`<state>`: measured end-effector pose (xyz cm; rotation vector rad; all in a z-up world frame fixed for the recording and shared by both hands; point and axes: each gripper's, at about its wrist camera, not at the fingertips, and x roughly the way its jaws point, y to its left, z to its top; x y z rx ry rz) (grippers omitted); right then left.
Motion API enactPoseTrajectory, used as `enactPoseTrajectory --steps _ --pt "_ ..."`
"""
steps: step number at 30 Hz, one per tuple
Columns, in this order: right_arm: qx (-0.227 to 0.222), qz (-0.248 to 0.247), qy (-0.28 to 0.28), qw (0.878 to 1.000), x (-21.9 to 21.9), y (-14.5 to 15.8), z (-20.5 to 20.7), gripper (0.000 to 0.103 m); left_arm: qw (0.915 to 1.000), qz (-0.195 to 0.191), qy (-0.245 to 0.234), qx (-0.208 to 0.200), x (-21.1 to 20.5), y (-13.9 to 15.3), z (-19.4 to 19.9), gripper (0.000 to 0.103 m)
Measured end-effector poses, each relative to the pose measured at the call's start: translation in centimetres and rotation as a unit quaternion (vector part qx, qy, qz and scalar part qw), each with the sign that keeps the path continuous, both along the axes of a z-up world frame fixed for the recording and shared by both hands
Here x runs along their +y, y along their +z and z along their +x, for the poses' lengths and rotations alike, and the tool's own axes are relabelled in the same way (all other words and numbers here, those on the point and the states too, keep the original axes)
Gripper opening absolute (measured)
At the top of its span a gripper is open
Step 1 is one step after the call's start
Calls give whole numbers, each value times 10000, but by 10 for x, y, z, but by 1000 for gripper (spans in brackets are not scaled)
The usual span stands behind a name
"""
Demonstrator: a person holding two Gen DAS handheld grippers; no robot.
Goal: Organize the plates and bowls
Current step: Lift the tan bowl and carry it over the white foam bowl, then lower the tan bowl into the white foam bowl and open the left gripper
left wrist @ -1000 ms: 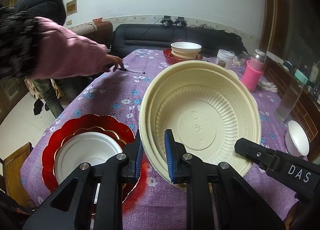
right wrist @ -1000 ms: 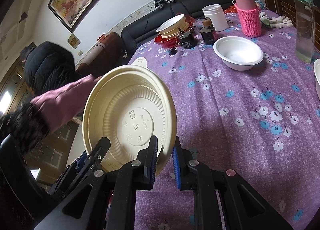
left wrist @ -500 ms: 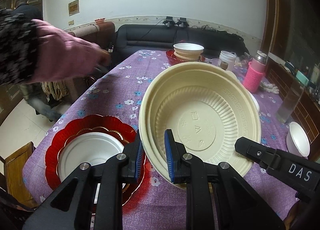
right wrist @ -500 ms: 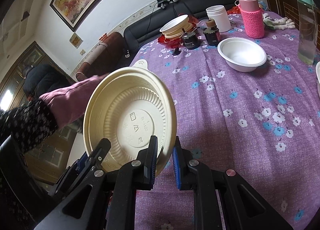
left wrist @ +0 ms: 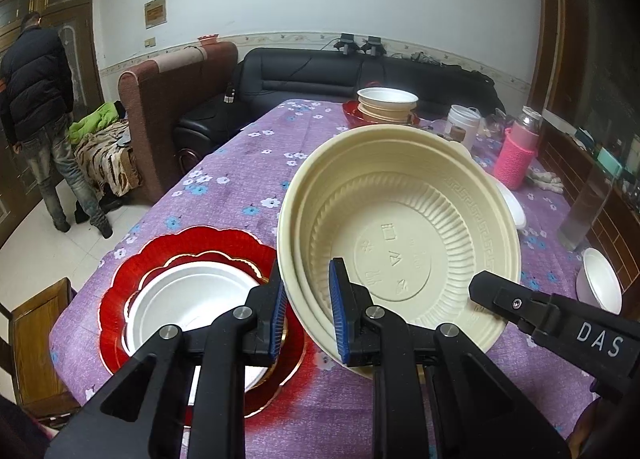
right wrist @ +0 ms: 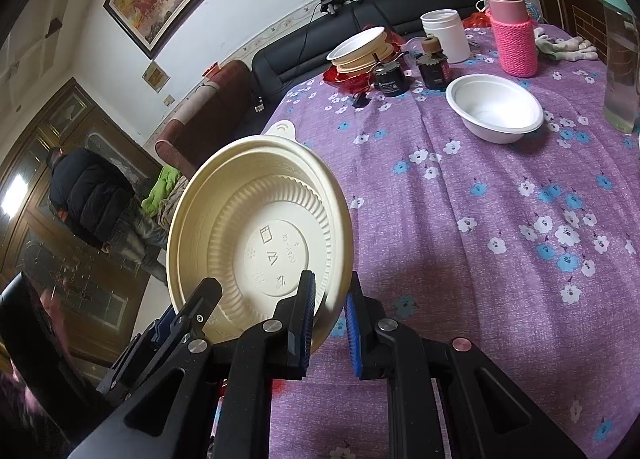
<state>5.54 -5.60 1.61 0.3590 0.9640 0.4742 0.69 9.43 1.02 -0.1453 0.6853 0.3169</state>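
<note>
A cream plastic bowl [left wrist: 400, 227] is held tilted above the purple flowered tablecloth, its inside facing both cameras. My left gripper [left wrist: 308, 315] is shut on its lower left rim. My right gripper [right wrist: 328, 323] is shut on the opposite rim, and its black fingers [left wrist: 500, 295] show at the right of the left wrist view. Below the bowl to the left, a red scalloped plate [left wrist: 132, 271] carries a white bowl [left wrist: 188, 299]. More cream and white bowls are stacked [left wrist: 386, 105] on a red plate at the table's far end. Another white bowl [right wrist: 494, 107] sits mid-table.
A small white bowl [left wrist: 600, 279] sits at the right edge. A pink-sleeved bottle [right wrist: 514, 39], a white jar [right wrist: 444, 35], two dark jars [right wrist: 390, 75] and a clear bottle [right wrist: 622, 71] stand at the far right. A wooden chair [left wrist: 36, 339] and a standing person [left wrist: 36, 99] are left of the table.
The pink-sleeved arm that reached across the table has pulled back out of the left wrist view. Both grippers and the cream bowl have stayed in place.
</note>
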Motion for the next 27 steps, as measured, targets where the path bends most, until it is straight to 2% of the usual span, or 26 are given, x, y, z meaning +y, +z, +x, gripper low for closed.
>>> enactPoseTrajectory --steps 14,20,27 --pt "37 -87 771 9970 72 -2 -10 14 9968 -255 748 90 66 -7 -34 18" --pt "183 -199 1184 9926 111 -14 -17 14 9926 -400 1100 327 96 -27 -43 18" --pt "424 -368 1463 9876 139 -35 -22 14 9890 -516 1284 531 111 -43 -46 18"
